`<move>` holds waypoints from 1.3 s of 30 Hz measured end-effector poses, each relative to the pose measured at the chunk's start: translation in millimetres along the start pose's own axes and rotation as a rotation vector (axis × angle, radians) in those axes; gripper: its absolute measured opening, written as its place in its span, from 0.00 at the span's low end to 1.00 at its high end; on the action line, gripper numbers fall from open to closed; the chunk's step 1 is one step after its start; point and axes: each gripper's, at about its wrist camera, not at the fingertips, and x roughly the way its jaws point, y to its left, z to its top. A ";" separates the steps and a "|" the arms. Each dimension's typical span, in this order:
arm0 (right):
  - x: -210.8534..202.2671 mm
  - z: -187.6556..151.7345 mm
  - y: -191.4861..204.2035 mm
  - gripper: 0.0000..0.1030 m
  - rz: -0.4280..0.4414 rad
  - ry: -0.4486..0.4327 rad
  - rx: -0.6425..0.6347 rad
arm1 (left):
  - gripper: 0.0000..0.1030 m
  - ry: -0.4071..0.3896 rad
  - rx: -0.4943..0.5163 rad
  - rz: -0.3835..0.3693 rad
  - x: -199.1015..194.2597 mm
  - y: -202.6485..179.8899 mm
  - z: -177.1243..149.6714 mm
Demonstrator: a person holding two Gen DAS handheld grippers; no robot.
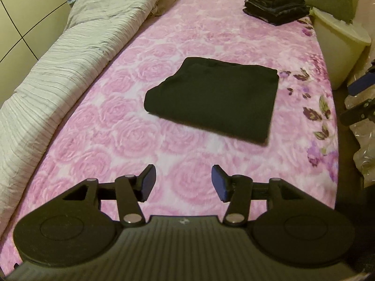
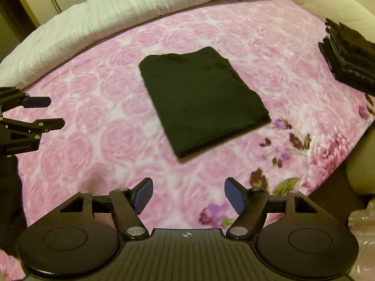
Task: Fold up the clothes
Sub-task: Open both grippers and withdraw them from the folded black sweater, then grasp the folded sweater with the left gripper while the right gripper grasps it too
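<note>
Left hand-held gripper (image 1: 183,182) and right hand-held gripper (image 2: 188,195) both spread, empty, above the bed (image 1: 117,121). Black garment (image 1: 215,98) folded mid-bed; looks ready for the stack (image 1: 274,2) in the far corner.

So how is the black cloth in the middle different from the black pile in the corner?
The folded cloth is a single piece lying flat and low mid-bed; the pile is several folded pieces stacked higher. The cloth's edges look smooth, the pile's top looks rumpled. The cloth sits nearer the grippers, the pile at the far corner. Both are black, folded, and untouched.
</note>
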 end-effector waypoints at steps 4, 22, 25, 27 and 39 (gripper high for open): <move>-9.2 -7.4 21.3 0.69 0.003 -0.019 0.001 | 0.48 -0.027 0.019 0.007 -17.7 5.6 -9.8; -8.3 7.6 37.9 0.70 -0.029 -0.030 -0.041 | 0.62 -0.093 0.074 0.024 -16.3 21.0 -5.3; 7.4 4.7 37.4 0.70 -0.058 -0.017 -0.099 | 0.66 -0.119 0.234 0.054 6.0 7.4 -3.3; 22.6 1.8 39.7 0.70 -0.094 -0.014 -0.180 | 0.66 -0.124 0.380 0.070 30.9 -3.4 -0.7; 215.5 0.7 51.7 0.70 -0.192 -0.113 -0.546 | 0.67 -0.252 1.134 0.121 235.2 -36.4 -19.8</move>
